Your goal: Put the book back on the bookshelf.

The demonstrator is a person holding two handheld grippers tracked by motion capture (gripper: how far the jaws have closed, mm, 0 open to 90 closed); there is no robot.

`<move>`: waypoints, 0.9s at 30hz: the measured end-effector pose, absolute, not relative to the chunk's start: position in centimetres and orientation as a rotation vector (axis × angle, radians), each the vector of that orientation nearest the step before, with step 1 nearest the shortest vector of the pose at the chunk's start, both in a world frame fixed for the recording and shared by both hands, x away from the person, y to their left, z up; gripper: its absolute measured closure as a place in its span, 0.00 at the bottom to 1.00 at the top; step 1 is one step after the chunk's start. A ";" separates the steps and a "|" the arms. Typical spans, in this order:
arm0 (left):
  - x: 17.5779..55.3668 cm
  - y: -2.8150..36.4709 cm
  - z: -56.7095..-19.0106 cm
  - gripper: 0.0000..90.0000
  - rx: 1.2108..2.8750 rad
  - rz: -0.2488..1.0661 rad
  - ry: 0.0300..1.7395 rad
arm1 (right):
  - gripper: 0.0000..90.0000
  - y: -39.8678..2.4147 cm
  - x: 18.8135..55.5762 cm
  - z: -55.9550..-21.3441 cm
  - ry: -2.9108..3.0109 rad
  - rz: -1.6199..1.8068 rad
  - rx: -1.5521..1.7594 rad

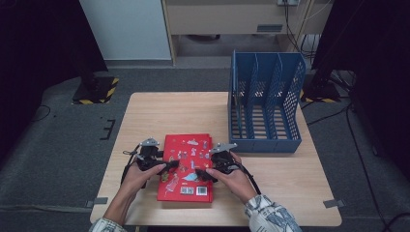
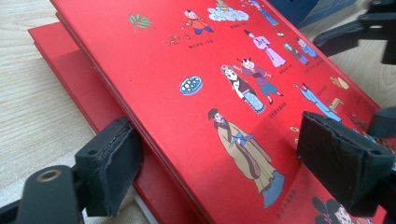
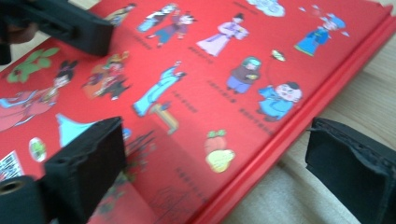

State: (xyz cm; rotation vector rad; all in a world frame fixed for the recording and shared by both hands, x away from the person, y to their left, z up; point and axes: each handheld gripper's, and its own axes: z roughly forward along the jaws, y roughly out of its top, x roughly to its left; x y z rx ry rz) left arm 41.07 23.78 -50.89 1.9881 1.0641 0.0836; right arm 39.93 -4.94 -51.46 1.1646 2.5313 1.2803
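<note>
A red picture book [image 1: 186, 166] with cartoon figures lies flat on the wooden table [image 1: 159, 111], on top of a second red book [image 2: 60, 65] that sticks out beneath it. My left gripper [image 1: 167, 166] is at the book's left edge. In the left gripper view [image 2: 226, 163] one pad is against the top book's edge and the other is over the cover, far apart. My right gripper [image 1: 205, 174] is at the right edge. In its own view [image 3: 219, 163] one pad is over the cover and the other is past the edge, over the table, open.
A blue slotted file rack [image 1: 265, 104] stands at the table's back right, close behind the book. Bare wood lies to the left and front of the book. The floor around is dark grey carpet with cables.
</note>
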 end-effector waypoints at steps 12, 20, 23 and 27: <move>41.2 23.5 -50.9 0.16 2.015 0.110 1.049 | 0.01 -4.7 41.5 -52.3 2.573 1.355 1.247; 41.0 23.6 -50.8 0.15 2.004 0.113 1.036 | 0.03 -4.2 41.1 -51.5 2.551 1.333 1.199; 40.9 23.6 -50.6 0.16 2.004 0.120 1.031 | 0.03 -4.1 41.0 -51.2 2.551 1.307 1.194; 40.9 23.8 -50.4 0.17 1.984 0.121 1.030 | 0.05 -3.9 41.1 -50.6 2.549 1.286 1.183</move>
